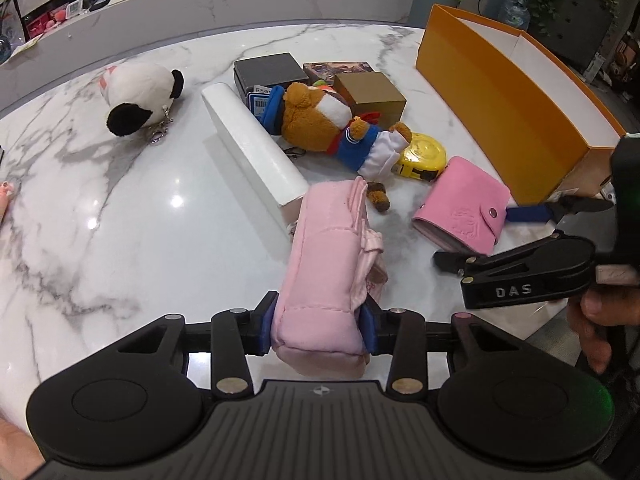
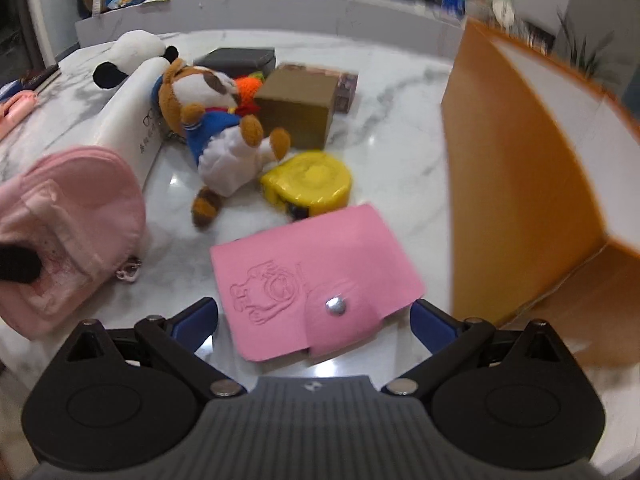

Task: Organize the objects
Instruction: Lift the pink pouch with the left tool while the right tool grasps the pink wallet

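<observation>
My left gripper is shut on a soft pink pouch; both blue pads press into its near end, and the pouch lies lengthwise on the marble table. The same pouch shows at the left of the right wrist view. My right gripper stands open over a pink snap wallet, one blue fingertip on each side and neither touching it. In the left wrist view the right gripper reaches in from the right edge around the wallet. An open orange box stands at the right.
Beyond the wallet lie a yellow tape measure, a brown bear plush in blue, a long white box, a tan box and a dark box. A black-and-white plush sits far left. The orange box wall is close on the right.
</observation>
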The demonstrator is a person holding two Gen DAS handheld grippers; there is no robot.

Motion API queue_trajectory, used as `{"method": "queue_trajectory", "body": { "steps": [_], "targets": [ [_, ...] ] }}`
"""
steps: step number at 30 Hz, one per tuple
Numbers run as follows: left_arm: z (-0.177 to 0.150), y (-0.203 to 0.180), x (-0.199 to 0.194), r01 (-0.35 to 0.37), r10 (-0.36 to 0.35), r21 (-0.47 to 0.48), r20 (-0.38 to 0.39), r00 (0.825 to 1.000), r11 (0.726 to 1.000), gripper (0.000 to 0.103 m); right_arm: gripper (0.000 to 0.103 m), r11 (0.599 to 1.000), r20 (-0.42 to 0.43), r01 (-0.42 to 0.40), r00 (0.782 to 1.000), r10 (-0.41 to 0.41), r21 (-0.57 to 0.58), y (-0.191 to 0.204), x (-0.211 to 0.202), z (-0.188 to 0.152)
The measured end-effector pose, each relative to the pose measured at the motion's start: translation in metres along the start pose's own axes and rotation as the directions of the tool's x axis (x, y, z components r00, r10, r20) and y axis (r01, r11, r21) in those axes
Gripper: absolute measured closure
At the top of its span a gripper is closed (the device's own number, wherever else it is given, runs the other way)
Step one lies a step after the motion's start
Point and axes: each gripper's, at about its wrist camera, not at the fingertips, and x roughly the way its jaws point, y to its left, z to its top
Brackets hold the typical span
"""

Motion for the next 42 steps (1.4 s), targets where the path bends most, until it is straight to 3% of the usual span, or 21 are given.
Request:
{"method": "queue_trajectory", "body": {
  "steps": [3,5,7,10,13,15,18,21,23,26,29,31,33,35,38,42],
  "targets": [
    [-0.003,0.002,-0.001,0.002,-0.002,0.003,0.004,1.0,1.0,0.056,0.001,0.986,-0.04,-0.14,0.989,0.144,0.094,-0.001,-0.003,0.003],
    [-0.005,0.004,-0.003,0.0,0.0,0.002,0.007,1.0,1.0,0.056,0.001,0.972,-0.037,-0.224,0.973,0.226,0.07,0.003,-0.009,0.005],
    [-0.006,0.007,-0.003,-0.003,0.003,-0.004,0.007,1.0,1.0,0.055,0.001,0.963,0.018,-0.269,0.963,0.268,0.027,0.002,-0.019,0.005],
    [-0.008,0.011,-0.004,-0.001,0.001,-0.003,0.009,1.0,1.0,0.054,0.001,0.954,0.048,-0.282,0.957,0.288,-0.099,-0.002,-0.027,0.007],
    [-0.009,0.011,-0.005,0.004,-0.004,0.007,0.008,1.0,1.0,0.054,0.001,0.924,-0.014,-0.224,0.973,0.231,-0.308,0.004,-0.022,0.012],
    [-0.009,0.01,-0.006,0.008,-0.008,0.018,0.005,1.0,1.0,0.054,0.001,0.873,-0.097,-0.227,0.974,0.205,-0.432,0.009,-0.019,0.014],
    [-0.009,0.008,-0.005,0.016,-0.016,0.044,0.001,1.0,0.999,0.054,0.003,0.78,-0.211,-0.296,0.954,0.212,-0.552,0.01,-0.025,0.019],
    [-0.008,0.005,-0.002,0.015,-0.015,0.064,-0.008,1.0,0.998,0.054,0.004,0.674,-0.25,-0.321,0.946,0.204,-0.665,0.014,-0.03,0.028],
    [-0.008,0.003,0.0,0.021,-0.02,0.091,-0.02,1.0,0.996,0.054,0.004,0.569,-0.22,-0.295,0.955,0.197,-0.767,0.017,-0.028,0.034],
    [-0.006,0.002,0.004,0.024,-0.022,0.085,-0.033,0.999,0.996,0.054,0.004,0.377,-0.215,-0.261,0.963,0.161,-0.889,0.02,-0.013,0.04],
    [-0.004,0.001,0.007,0.048,-0.044,0.107,-0.035,0.998,0.993,0.054,0.004,0.289,-0.274,-0.296,0.955,0.113,-0.91,0.027,0.001,0.055],
    [-0.003,-0.001,0.008,0.059,-0.055,0.116,-0.04,0.998,0.991,0.054,0.012,0.233,-0.32,-0.333,0.943,0.096,-0.914,0.033,0.008,0.062],
    [-0.002,-0.003,0.011,0.063,-0.057,0.12,-0.048,0.997,0.991,0.054,0.019,0.152,-0.351,-0.359,0.933,0.079,-0.921,0.039,0.013,0.064],
    [-0.002,-0.004,0.012,0.078,-0.071,0.137,-0.054,0.996,0.987,0.053,0.019,0.082,-0.354,-0.358,0.933,0.059,-0.93,0.043,0.02,0.066],
    [0.0,-0.003,0.015,0.101,-0.094,0.127,-0.058,0.994,0.987,0.054,0.019,0.046,-0.428,-0.431,0.902,0.058,-0.901,0.044,0.031,0.075],
    [0.004,0.002,0.018,0.143,-0.138,0.099,-0.06,0.989,0.985,0.054,0.019,0.057,-0.499,-0.502,0.865,0.062,-0.863,0.043,0.043,0.087]
  ]
}}
